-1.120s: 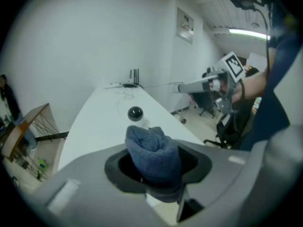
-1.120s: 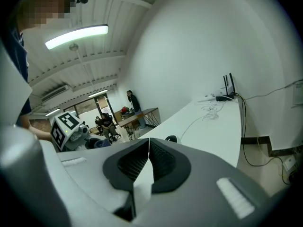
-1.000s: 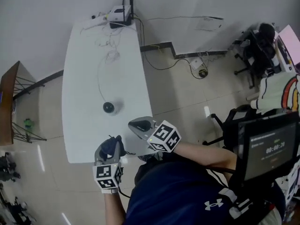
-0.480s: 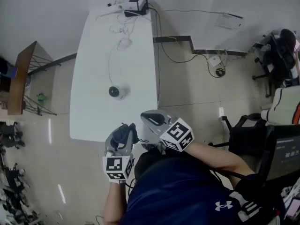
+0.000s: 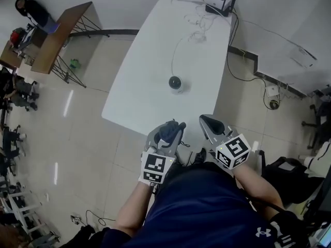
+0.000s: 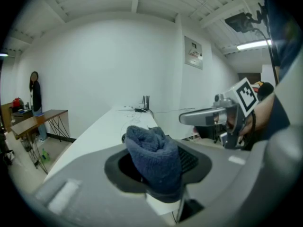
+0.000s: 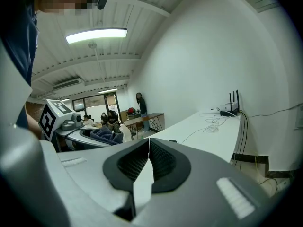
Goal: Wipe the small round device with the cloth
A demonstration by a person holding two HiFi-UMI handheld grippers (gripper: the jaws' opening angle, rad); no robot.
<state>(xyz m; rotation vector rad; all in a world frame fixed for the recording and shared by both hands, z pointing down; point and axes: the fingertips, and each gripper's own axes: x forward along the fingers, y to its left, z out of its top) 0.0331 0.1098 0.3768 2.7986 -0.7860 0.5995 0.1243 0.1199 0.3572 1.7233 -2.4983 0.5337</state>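
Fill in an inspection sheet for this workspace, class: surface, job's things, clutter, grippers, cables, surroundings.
Surface: long white table.
Job's things: small round device stands on the table's near half; dark blue cloth is between the left gripper's fingers.
Clutter: router with antennas at the far end.
Grippers: left gripper shut on the cloth, at the table's near edge; right gripper shut, empty, beside it.
Cables: white cable runs from the device towards the router; black cable trails on the floor.
Surroundings: wooden side table, a person beyond it, tiled floor.
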